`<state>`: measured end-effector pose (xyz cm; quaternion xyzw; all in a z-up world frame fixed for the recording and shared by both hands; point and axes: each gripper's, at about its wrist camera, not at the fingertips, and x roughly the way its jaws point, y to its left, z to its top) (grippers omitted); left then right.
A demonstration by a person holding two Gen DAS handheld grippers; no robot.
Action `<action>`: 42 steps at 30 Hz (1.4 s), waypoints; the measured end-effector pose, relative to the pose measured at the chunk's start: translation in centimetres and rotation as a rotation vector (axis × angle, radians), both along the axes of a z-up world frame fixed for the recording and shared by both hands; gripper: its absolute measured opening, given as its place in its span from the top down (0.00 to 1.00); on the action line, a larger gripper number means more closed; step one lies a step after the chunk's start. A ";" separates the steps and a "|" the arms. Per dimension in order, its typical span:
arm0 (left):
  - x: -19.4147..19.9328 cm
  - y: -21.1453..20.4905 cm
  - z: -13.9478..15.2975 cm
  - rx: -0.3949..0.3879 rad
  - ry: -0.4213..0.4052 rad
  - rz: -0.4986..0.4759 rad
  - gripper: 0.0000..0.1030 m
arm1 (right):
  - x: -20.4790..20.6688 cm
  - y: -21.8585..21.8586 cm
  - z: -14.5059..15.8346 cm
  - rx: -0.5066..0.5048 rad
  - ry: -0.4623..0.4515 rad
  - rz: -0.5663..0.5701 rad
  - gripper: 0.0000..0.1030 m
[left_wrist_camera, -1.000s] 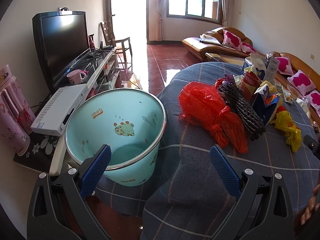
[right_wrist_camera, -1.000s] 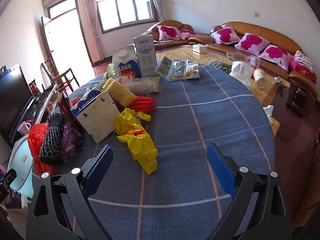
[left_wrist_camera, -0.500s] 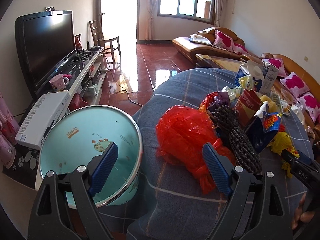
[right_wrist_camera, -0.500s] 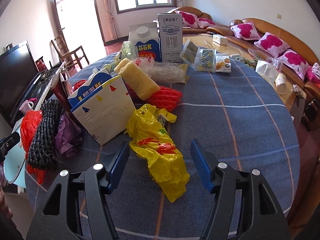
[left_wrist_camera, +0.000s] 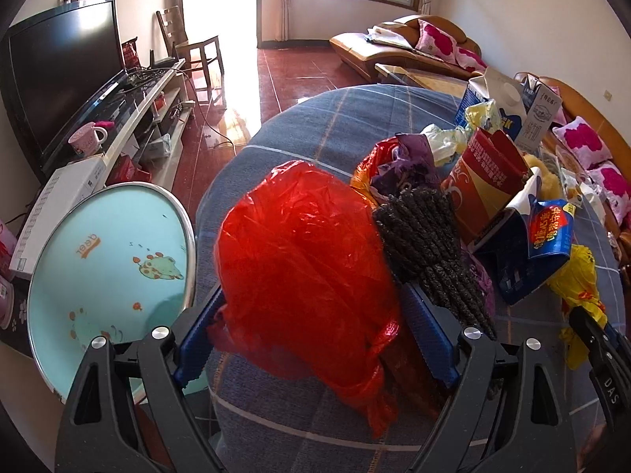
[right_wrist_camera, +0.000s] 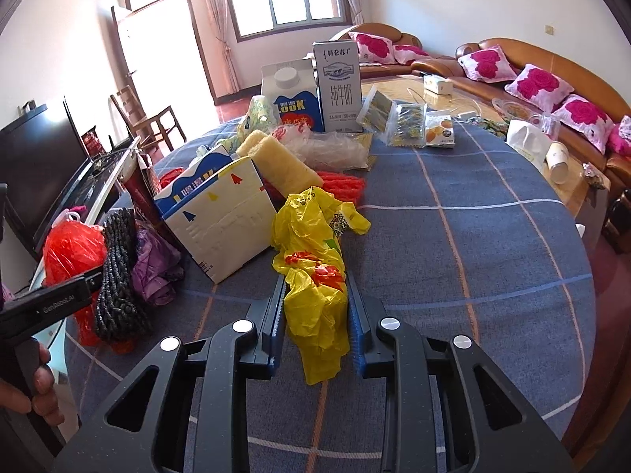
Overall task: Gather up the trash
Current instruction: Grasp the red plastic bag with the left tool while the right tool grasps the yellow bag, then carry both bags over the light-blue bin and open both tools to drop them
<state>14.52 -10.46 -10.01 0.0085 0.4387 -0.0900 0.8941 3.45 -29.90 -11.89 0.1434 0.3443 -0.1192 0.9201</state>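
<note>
Lying lengthwise between the 2 blue pads of the right gripper [right_wrist_camera: 315, 327], the crumpled yellow plastic bag [right_wrist_camera: 315, 260] runs straight ahead along the fingers, which are clenched on its near end. The left gripper [left_wrist_camera: 315, 331] straddles the bulging red plastic bag [left_wrist_camera: 299, 260] with its pads at the bag's sides, though I cannot tell whether they squeeze it. Left of it stands the pale blue round bin [left_wrist_camera: 106, 272], just beside the blue checked tablecloth [right_wrist_camera: 473, 236] edge. A black knitted roll [left_wrist_camera: 430, 252] presses against the red bag's right side. Open cloth lies right of the yellow bag; a white and blue carton [right_wrist_camera: 221, 220] crowds its left.
</note>
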 end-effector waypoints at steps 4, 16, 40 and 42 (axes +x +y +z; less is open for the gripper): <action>-0.5 0.0 -0.1 -0.021 -0.014 -0.034 0.60 | -1.1 0.0 0.7 0.011 -0.027 -0.016 0.73; -4.3 4.3 5.2 -0.139 -0.152 -0.022 0.81 | -2.6 2.6 4.3 -0.038 -0.155 0.003 0.73; -6.3 20.9 8.2 -0.052 -0.230 0.269 0.80 | 3.9 19.5 6.5 -0.055 -0.169 0.392 0.73; -6.2 21.6 7.7 -0.046 -0.221 0.271 0.80 | 4.7 20.7 6.2 -0.050 -0.161 0.424 0.73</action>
